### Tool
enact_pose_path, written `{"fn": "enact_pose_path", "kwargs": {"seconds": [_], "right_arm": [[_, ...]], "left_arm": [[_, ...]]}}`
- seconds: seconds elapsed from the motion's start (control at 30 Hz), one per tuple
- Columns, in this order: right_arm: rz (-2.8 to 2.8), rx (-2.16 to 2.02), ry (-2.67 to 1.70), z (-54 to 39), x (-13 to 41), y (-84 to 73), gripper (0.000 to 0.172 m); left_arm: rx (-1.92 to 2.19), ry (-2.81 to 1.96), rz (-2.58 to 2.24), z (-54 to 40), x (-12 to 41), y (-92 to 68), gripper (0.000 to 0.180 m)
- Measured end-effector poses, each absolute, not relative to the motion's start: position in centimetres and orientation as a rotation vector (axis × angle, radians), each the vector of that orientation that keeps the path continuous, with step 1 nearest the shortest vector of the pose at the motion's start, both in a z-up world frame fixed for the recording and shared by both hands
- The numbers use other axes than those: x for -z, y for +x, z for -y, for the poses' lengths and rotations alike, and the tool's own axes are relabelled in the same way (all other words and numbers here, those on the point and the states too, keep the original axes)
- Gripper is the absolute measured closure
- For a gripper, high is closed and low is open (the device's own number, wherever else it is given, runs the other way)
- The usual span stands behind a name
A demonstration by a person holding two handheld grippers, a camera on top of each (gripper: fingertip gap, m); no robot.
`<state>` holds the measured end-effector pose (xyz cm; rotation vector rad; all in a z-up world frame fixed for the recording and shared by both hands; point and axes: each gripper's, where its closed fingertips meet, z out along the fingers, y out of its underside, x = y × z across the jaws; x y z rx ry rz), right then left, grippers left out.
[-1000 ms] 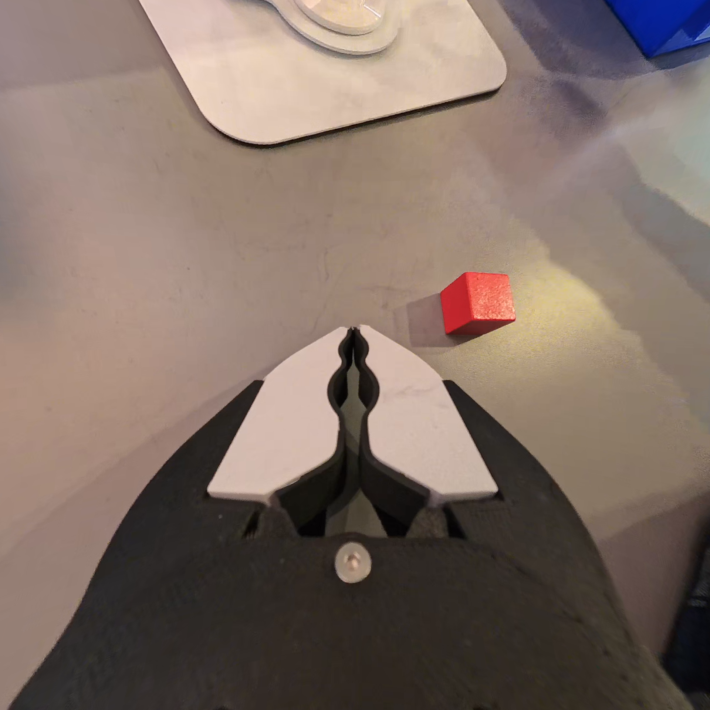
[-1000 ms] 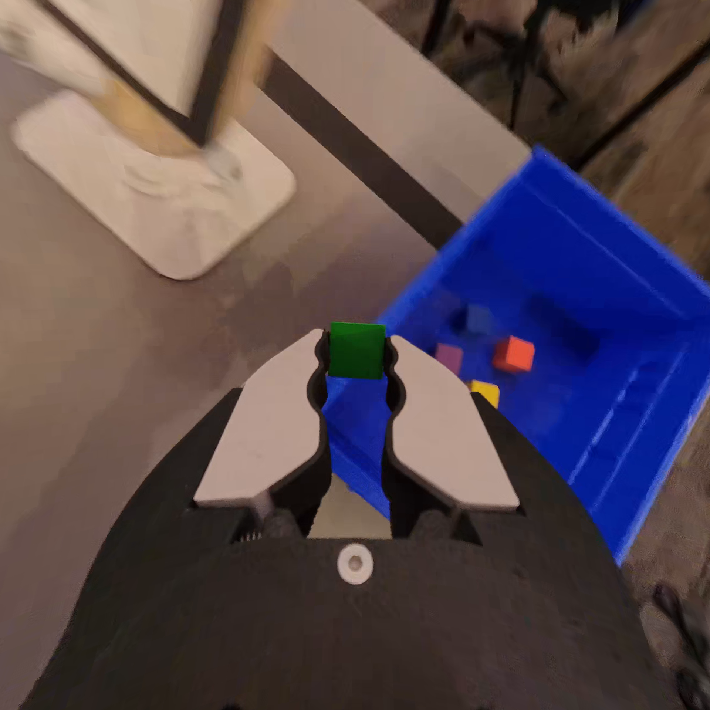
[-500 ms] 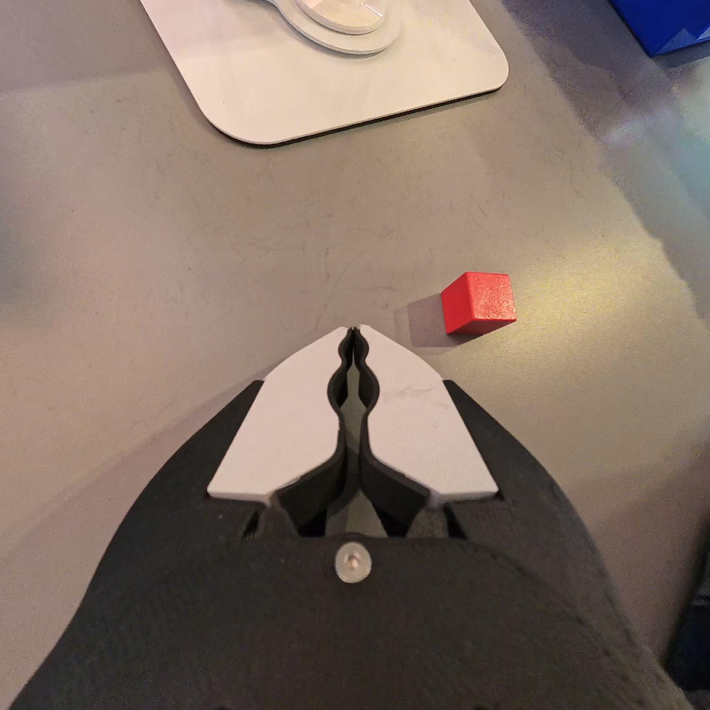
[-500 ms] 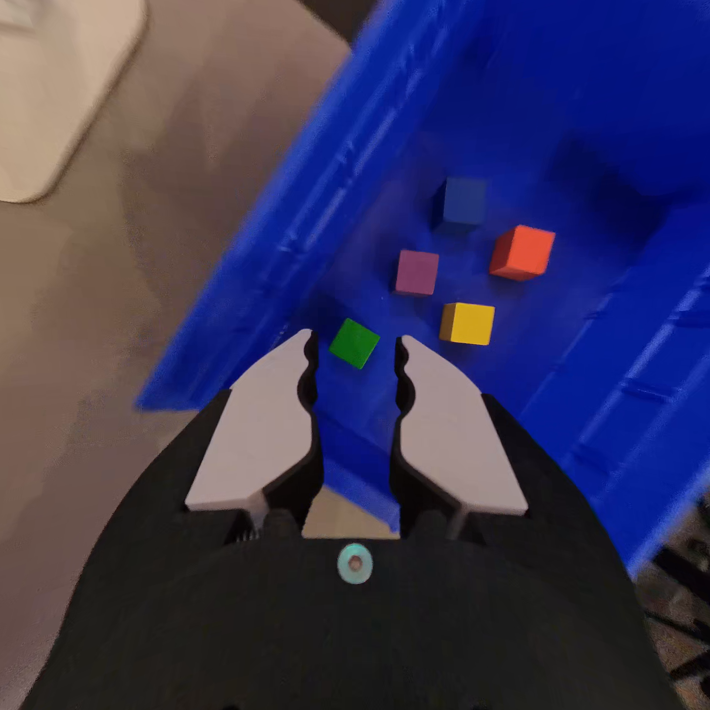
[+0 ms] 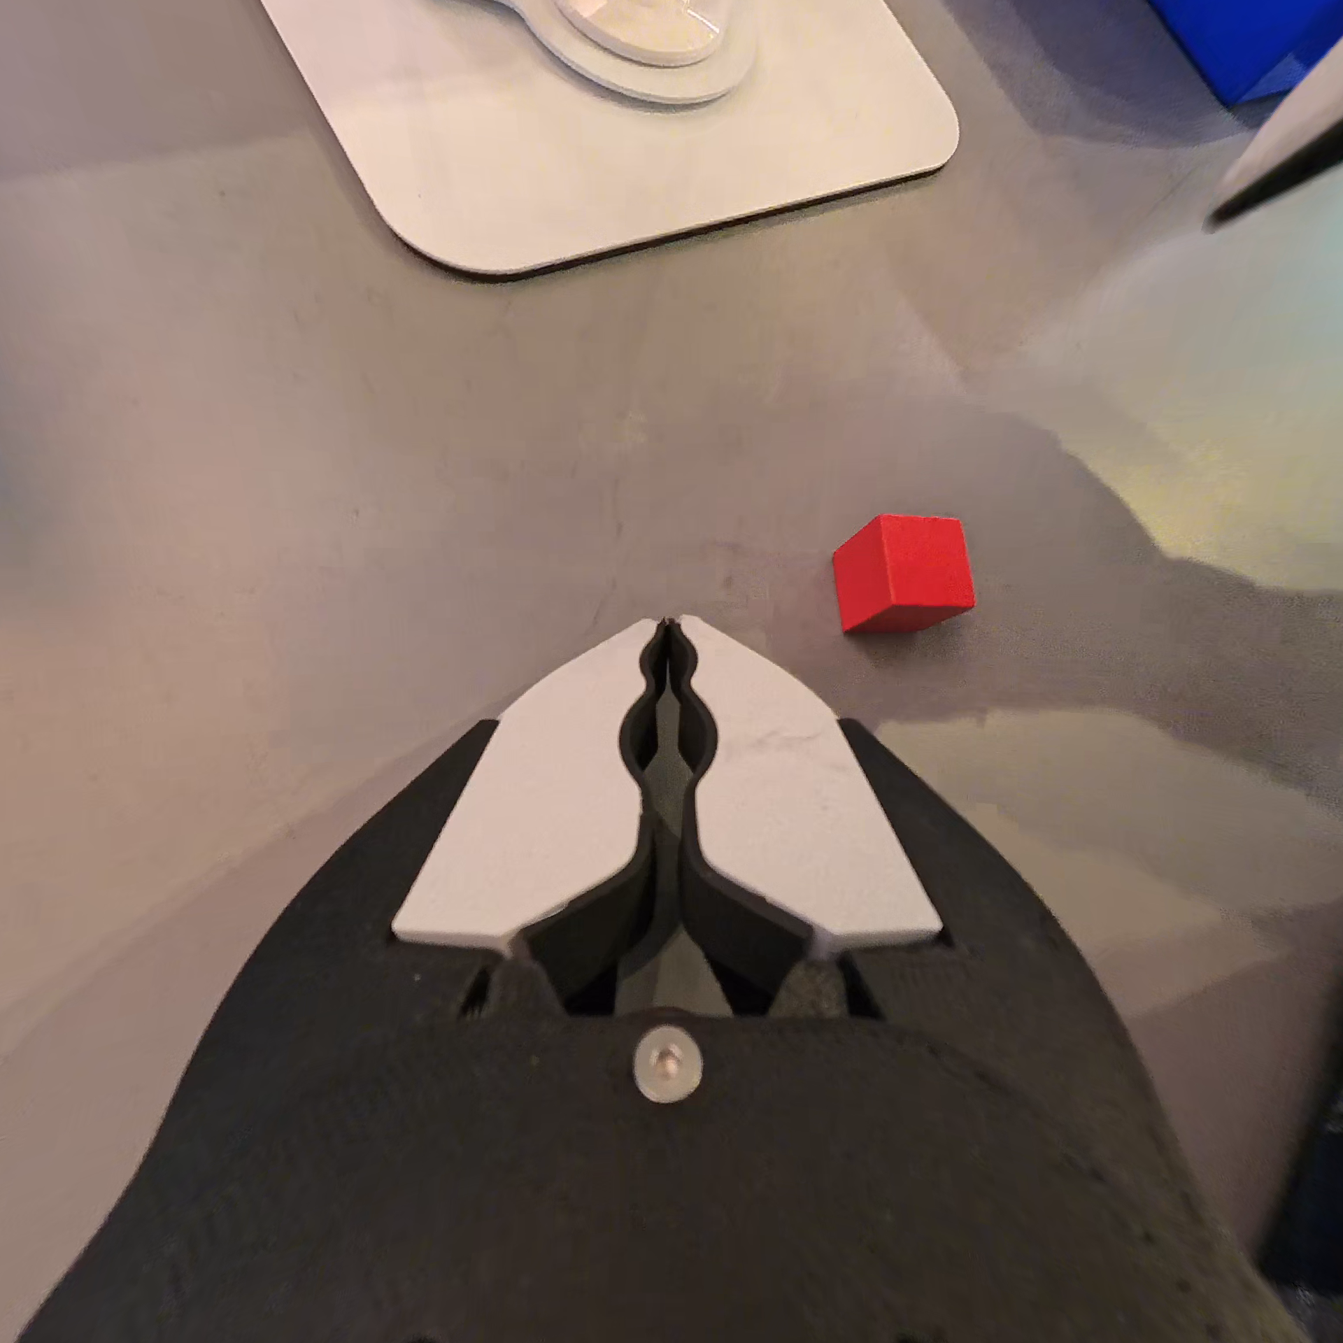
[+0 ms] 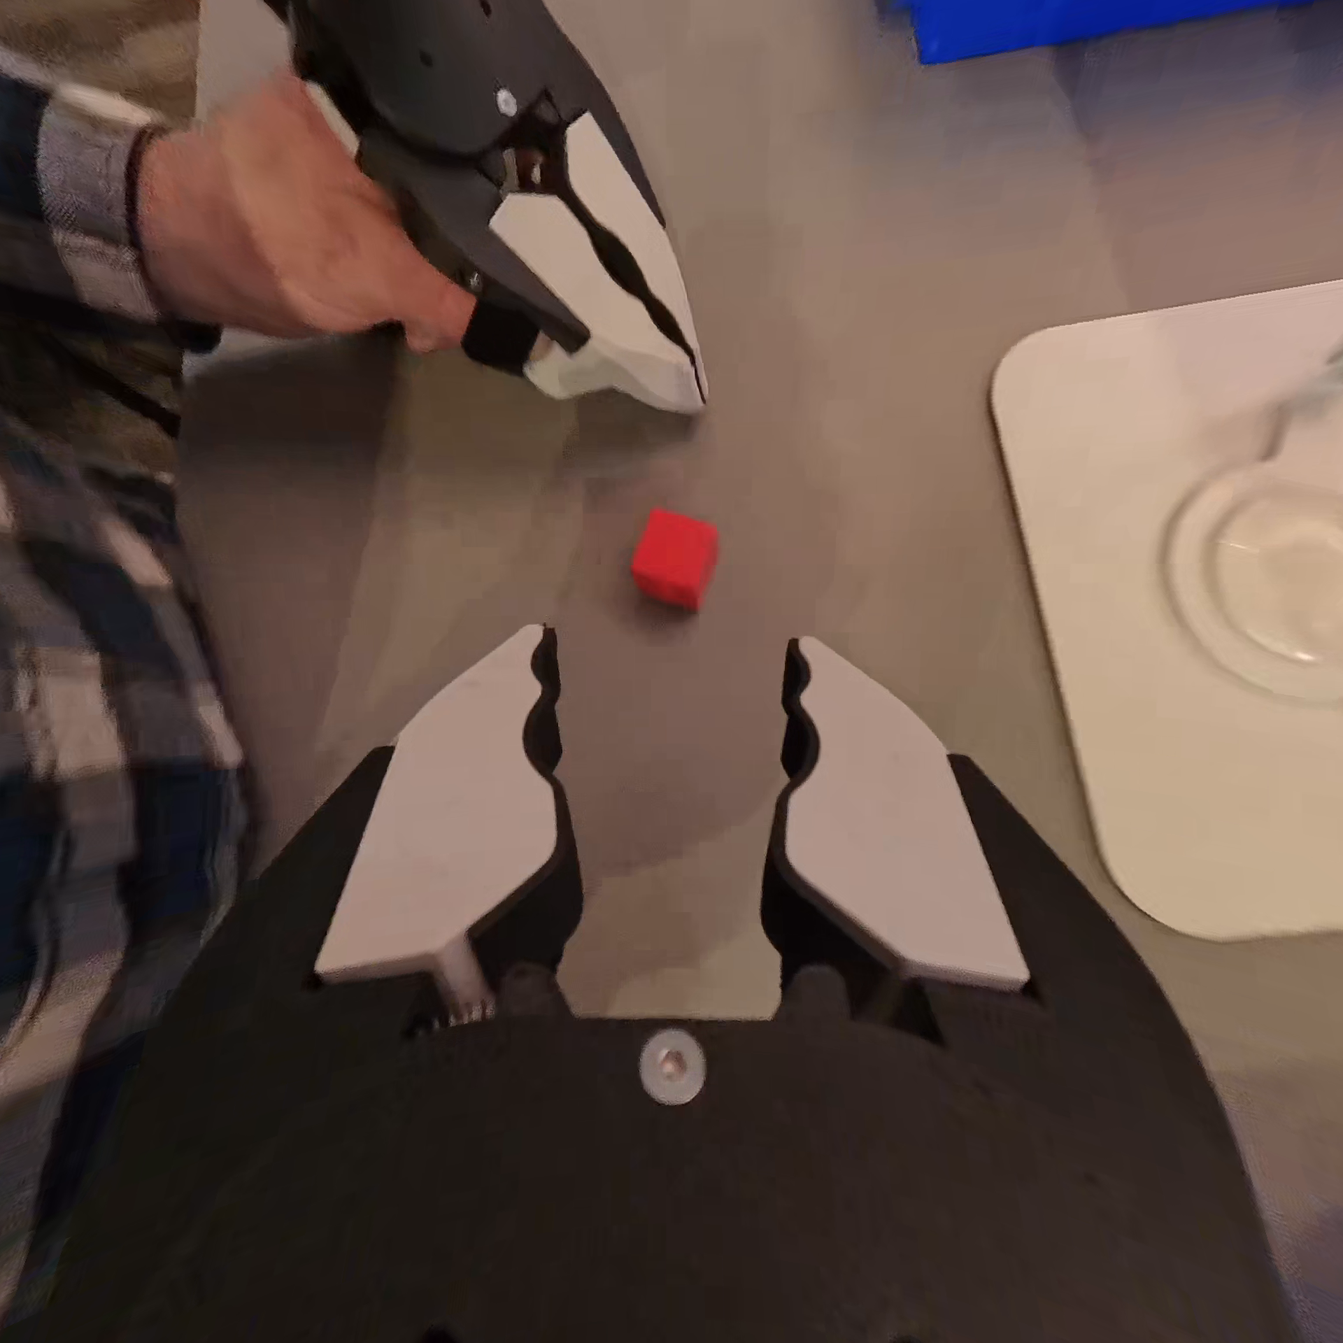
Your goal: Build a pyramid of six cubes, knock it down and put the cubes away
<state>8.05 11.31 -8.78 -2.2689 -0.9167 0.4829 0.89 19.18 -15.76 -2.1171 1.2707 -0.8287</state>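
Left wrist view: one small red cube (image 5: 903, 573) lies on the grey tabletop (image 5: 291, 509), just right of and slightly beyond the left tongs (image 5: 669, 622), not touching them. The left tongs are clenched tip to tip on nothing. One white rounded base plate (image 5: 509, 145) lies beyond; one corner of a blue plastic bin (image 5: 1250, 43) shows top right. A blurred grey edge (image 5: 1279, 167) has entered at the right since half a second ago; the cube has not shifted.

Right wrist view: the same single red cube (image 6: 676, 558) sits on the tabletop just ahead of the right tongs (image 6: 668, 634), which stand wide apart and bare. One hand (image 6: 276, 232) holds the clenched left tongs (image 6: 698, 396) beyond the cube. A second ago the right tongs gripped a green cube; half a second ago it was dropping into the bin among four others.
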Motion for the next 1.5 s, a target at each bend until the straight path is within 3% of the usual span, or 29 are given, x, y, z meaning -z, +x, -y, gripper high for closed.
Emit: {"fn": "enact_pose_path", "kwargs": {"seconds": [0.13,0.23,0.3,0.37,0.53,0.73,0.97,1.3,1.43,1.5], "right_arm": [[0.822,-0.42,-2.354,-13.2,12.2,5.1,0.115],[0.806,-0.402,-2.385,-13.8,14.2,4.1,0.124],[0.816,-0.4,-2.407,-14.1,15.4,3.7,0.143],[0.818,-0.41,-2.413,-14.2,15.6,3.7,0.143],[0.655,-0.38,-2.32,-14.1,9.5,8.8,0.143],[0.129,-0.057,-2.326,-10.7,2.3,28.9,0.143],[-0.289,0.164,-2.481,-5.2,5.9,44.4,0.143],[-0.489,0.095,-2.745,-4.2,13.9,49.9,0.142],[-0.519,0.124,-2.792,-3.5,14.5,50.4,0.116],[-0.506,0.144,-2.729,-3.4,12.6,50.2,0.114]], "left_arm": [[0.83,-2.118,-1.27,-19.2,15.8,0.9,0.18],[0.831,-2.117,-1.272,-19.2,15.8,0.9,0.18],[0.835,-2.117,-1.271,-19.2,15.7,0.9,0.18],[0.838,-2.118,-1.271,-19.1,15.7,0.9,0.18],[0.851,-2.118,-1.27,-19.1,15.7,0.9,0.18],[0.867,-2.121,-1.268,-19.1,15.7,0.9,0.18],[0.878,-2.12,-1.271,-19.0,15.6,1.0,0.18],[0.886,-2.12,-1.274,-19.0,15.6,1.0,0.18],[0.887,-2.12,-1.274,-19.0,15.6,0.9,0.18],[0.89,-2.121,-1.272,-19.0,15.6,0.9,0.18]]}}
